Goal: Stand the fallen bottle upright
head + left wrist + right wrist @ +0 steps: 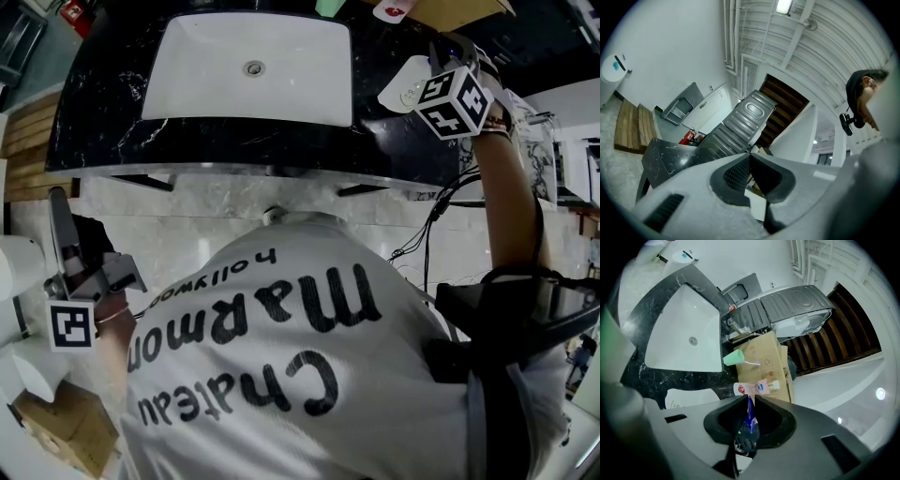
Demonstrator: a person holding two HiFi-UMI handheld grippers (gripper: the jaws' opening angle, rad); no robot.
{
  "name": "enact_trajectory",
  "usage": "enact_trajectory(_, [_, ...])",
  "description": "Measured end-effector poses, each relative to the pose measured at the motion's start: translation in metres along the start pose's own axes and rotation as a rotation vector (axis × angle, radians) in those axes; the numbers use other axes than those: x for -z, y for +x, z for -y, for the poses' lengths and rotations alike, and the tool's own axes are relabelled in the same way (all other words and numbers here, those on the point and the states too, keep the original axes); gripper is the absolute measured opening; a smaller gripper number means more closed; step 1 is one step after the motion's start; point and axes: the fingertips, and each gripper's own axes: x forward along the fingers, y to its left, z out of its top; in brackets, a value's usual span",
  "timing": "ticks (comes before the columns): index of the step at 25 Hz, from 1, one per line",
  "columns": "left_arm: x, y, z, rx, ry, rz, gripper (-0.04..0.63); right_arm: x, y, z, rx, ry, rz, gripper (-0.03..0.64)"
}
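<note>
Fallen bottle (757,388) just past my R gripper (750,398), long axis crosswise; its jaws pinch thin blue strip (748,413). L gripper (750,154) jaws together, well apart.

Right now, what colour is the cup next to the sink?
Mint green. The cup shows best in the right gripper view.

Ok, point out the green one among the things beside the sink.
The cup with the toothbrush in it; the bottle near it is pink, the flat piece white.

Black marble counter (103,127), white basin (211,89)
</note>
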Motion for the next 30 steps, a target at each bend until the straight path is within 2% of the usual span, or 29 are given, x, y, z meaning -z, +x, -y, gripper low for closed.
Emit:
enact_trajectory(8, [-0.001, 0.001, 0.0, 0.003, 0.0, -0.001, 0.015, -0.007, -0.004, -0.005, 0.006, 0.003, 0.015, 0.049])
enact_trajectory(16, [-0.007, -0.026, 0.002, 0.017, -0.025, 0.012, 0.015, -0.013, -0.034, -0.001, 0.038, -0.003, 0.01, 0.049])
enact_trajectory(26, [-0.011, -0.03, -0.002, 0.01, -0.019, 0.018, 0.015, -0.008, -0.031, -0.003, 0.021, 0.013, -0.017, 0.05])
enact_trajectory(30, [-0.007, -0.029, -0.002, 0.009, -0.031, 0.003, 0.015, -0.01, -0.025, -0.004, -0.017, 0.028, -0.024, 0.049])
